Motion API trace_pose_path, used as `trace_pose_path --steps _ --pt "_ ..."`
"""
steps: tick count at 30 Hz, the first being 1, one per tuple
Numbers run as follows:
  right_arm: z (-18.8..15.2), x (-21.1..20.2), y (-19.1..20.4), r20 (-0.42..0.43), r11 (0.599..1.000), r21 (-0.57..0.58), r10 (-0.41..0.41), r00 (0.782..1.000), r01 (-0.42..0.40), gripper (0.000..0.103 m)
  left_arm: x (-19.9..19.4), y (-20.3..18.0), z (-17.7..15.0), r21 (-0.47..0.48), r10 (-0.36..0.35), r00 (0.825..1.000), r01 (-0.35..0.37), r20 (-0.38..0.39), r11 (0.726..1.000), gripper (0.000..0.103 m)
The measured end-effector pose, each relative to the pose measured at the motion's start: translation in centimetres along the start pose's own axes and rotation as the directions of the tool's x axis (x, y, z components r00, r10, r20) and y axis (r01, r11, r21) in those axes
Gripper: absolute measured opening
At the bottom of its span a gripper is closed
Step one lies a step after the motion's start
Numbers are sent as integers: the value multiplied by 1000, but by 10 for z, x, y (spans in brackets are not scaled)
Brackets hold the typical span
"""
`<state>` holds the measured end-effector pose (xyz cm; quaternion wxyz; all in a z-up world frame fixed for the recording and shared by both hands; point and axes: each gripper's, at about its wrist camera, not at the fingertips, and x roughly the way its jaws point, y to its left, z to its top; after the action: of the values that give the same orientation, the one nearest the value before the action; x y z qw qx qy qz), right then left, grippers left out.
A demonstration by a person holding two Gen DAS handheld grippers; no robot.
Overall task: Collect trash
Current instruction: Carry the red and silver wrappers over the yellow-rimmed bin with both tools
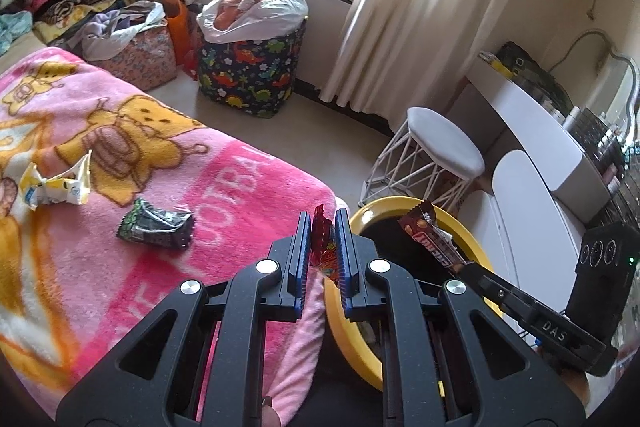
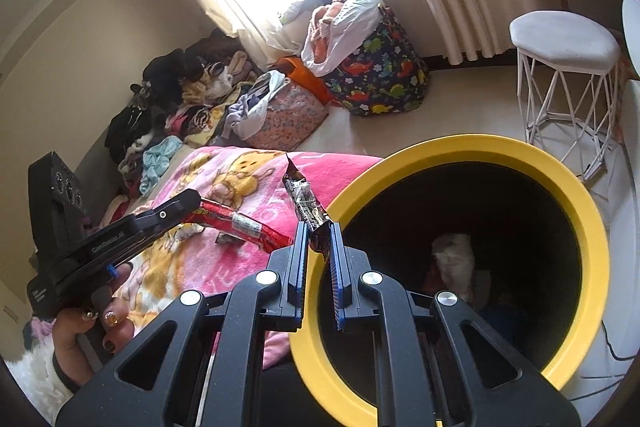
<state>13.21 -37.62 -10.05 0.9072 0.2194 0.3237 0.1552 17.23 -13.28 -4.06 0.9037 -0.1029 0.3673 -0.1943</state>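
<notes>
Left wrist view shows your left gripper (image 1: pixel 323 227) clamped tight on a red wrapper (image 1: pixel 321 241), held at the edge of the pink blanket (image 1: pixel 224 187), just beside the yellow-rimmed bin (image 1: pixel 472 235). Your right gripper (image 2: pixel 319 233) is nearly closed, pinching a brown chocolate bar wrapper (image 2: pixel 301 197) at the bin's rim. Two wrappers lie on the blanket: a dark crumpled one (image 1: pixel 156 225) and a white-yellow one (image 1: pixel 56 185).
</notes>
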Motion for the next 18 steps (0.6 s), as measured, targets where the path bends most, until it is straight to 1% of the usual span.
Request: trace_pose_path --steps 18 --pt "-3 -16 -36 23 994 82 -81 996 79 11 12 -41 -13 87 -47 998 51 -48 995 8"
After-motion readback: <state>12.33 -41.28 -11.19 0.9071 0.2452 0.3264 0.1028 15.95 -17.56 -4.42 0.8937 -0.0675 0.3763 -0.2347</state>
